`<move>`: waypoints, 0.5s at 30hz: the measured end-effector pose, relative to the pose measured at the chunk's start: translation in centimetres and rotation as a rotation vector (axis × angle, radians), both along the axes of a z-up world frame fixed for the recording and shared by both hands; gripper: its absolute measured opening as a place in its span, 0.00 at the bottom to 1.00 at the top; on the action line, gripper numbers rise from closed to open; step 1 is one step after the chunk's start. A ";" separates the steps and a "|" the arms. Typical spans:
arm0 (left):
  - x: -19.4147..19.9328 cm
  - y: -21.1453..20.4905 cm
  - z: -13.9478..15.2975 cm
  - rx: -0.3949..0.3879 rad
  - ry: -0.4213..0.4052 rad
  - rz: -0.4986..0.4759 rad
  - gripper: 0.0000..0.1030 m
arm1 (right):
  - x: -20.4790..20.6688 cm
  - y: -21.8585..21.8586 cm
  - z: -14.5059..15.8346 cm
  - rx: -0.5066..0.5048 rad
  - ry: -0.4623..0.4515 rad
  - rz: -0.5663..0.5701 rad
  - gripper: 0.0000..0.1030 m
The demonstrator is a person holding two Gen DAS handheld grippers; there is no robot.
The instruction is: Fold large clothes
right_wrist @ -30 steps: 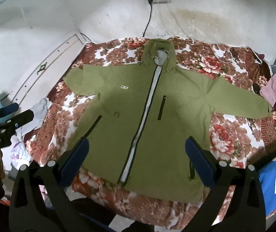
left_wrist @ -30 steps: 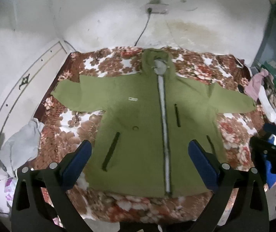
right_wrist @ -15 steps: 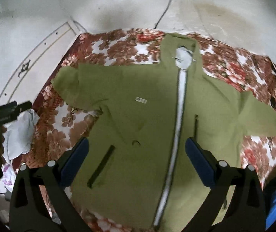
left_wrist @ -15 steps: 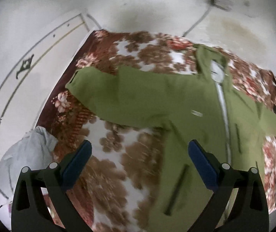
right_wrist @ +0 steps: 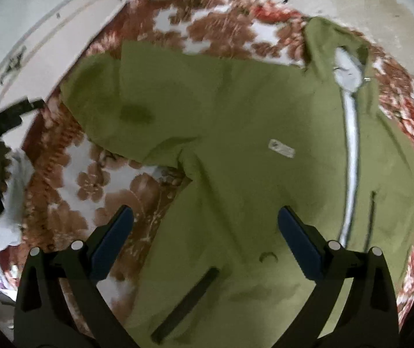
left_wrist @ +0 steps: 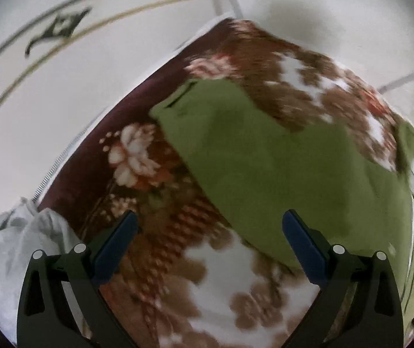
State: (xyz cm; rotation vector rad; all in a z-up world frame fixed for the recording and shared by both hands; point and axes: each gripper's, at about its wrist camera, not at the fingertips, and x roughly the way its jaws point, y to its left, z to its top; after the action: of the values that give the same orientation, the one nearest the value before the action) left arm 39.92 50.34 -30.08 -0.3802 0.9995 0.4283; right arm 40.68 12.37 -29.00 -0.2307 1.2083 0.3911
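My left claw (left_wrist: 209, 243) hangs with its jaws spread wide and nothing between them, over the floral blanket (left_wrist: 137, 156) just below the green jacket's sleeve (left_wrist: 235, 133). The sleeve runs from the cuff at about eleven o'clock of my left view down toward four o'clock, where it joins the body. My right claw (right_wrist: 205, 239) is likewise spread and empty, hovering over the jacket (right_wrist: 235, 150) near the armpit, with the chest label at about two o'clock and the pale zipper strip (right_wrist: 351, 150) further out at two to three o'clock. The jacket lies front up and flat on the bed, sleeve out sideways, no fold made yet.

What worries me is the first pinch. The fabric lies flat on a thick, soft blanket, so if I close low I may well catch blanket pile along with the sleeve and drag the bedding. If I close high, I could take only the top layer and the sleeve would twist as I carry it. Both views are blurred, so I cannot judge the cuff edge sharply, and a grab short of it would leave a loose tail.

For room: the bed's edge and the white wall (left_wrist: 62, 87) sit close at nine to eleven o'clock of the cuff, and a pale bundle of cloth (left_wrist: 12, 249) lies at eight o'clock. The open way is inward, toward the zipper.
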 end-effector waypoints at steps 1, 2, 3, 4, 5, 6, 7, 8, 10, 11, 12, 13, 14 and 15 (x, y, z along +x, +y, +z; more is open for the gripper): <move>0.5 1.3 -0.9 -0.017 -0.005 0.019 0.95 | 0.4 0.7 -1.0 -0.022 -0.006 0.023 0.95; 1.1 2.8 -1.7 -0.033 -0.016 0.040 0.95 | 0.9 1.6 -2.0 -0.045 -0.008 0.047 0.95; 1.3 3.7 -2.1 -0.038 -0.025 0.052 0.95 | 1.4 2.1 -3.0 -0.060 -0.005 0.062 0.95; 1.7 4.8 -2.5 -0.050 -0.039 0.068 0.94 | 2.1 2.8 -4.2 -0.064 0.003 0.074 0.95; 2.1 5.9 -3.0 -0.065 -0.047 0.083 0.94 | 2.5 3.3 -4.9 -0.061 0.007 0.084 0.95; 2.9 7.3 -3.8 -0.107 -0.045 0.099 0.92 | 2.9 3.9 -5.5 -0.062 0.006 0.094 0.95; 3.4 8.1 -4.4 -0.149 -0.051 0.098 0.89 | 3.2 4.8 -6.4 -0.075 -0.003 0.121 0.95; 4.4 9.2 -5.1 -0.182 -0.050 0.100 0.79 | 3.5 5.4 -7.1 -0.092 -0.007 0.141 0.95; 5.9 10.7 -5.7 -0.215 -0.071 0.099 0.61 | 4.0 6.4 -8.6 -0.105 0.006 0.167 0.95; 6.5 11.3 -5.9 -0.219 -0.074 0.100 0.62 | 4.3 6.9 -9.2 -0.102 0.021 0.173 0.95; 7.5 12.1 -6.4 -0.224 -0.070 0.106 0.69 | 4.5 7.5 -9.8 -0.104 0.038 0.181 0.95; 8.2 12.8 -6.9 -0.229 -0.054 0.117 0.76 | 4.6 7.9 -10.3 -0.111 0.048 0.188 0.95; 8.6 13.2 -7.3 -0.228 -0.045 0.135 0.78 | 4.7 8.2 -10.8 -0.116 0.052 0.193 0.95; 9.0 13.7 -7.7 -0.255 -0.067 0.145 0.76 | 4.8 8.5 -11.1 -0.116 0.054 0.195 0.95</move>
State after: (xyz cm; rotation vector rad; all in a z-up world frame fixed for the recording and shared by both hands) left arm 48.88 64.08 -37.74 -0.6955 0.9666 0.4166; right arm 45.44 20.91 -40.08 -0.4426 1.2678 0.4992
